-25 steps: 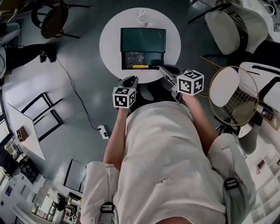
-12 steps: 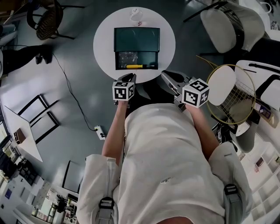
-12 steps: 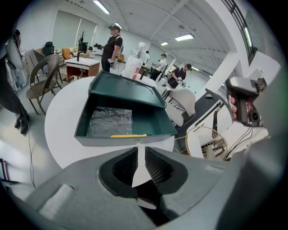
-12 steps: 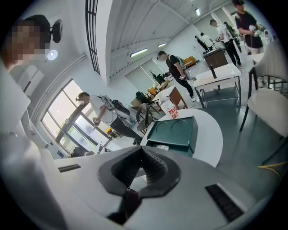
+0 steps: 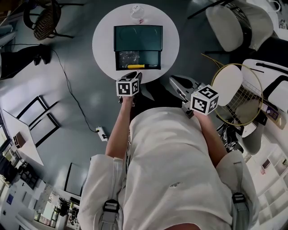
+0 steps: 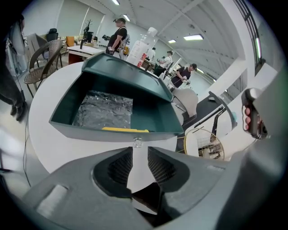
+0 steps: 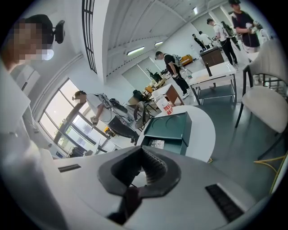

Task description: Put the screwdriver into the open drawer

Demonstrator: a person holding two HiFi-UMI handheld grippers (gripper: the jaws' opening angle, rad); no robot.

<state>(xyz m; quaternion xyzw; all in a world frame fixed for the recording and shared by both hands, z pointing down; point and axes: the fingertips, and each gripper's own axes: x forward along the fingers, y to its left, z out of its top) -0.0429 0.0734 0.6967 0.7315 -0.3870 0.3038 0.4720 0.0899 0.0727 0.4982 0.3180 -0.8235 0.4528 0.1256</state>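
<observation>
A dark green drawer box (image 5: 137, 37) stands on a round white table (image 5: 102, 45). Its drawer (image 5: 137, 59) is pulled out toward me. The yellow-handled screwdriver (image 5: 135, 66) lies along the drawer's front wall, next to a clear plastic bag (image 5: 128, 56). In the left gripper view the screwdriver (image 6: 124, 129) shows just behind the front wall, above the small drawer knob (image 6: 137, 143). My left gripper (image 5: 134, 76) (image 6: 140, 157) points at that knob; its jaws are opening with nothing between them. My right gripper (image 5: 175, 82) (image 7: 143, 162) is shut and empty, off the table's right edge.
A clear bottle (image 5: 136, 11) stands at the table's far side. A badminton racket (image 5: 236, 93) and white chairs (image 5: 238, 24) are at the right, a wicker chair (image 5: 41, 22) at the far left. A power strip (image 5: 101, 133) lies on the floor. People stand in the background.
The right gripper has drawn back to the right, away from the drawer. The left gripper has come closer to the drawer front. The screwdriver stays in the drawer.
</observation>
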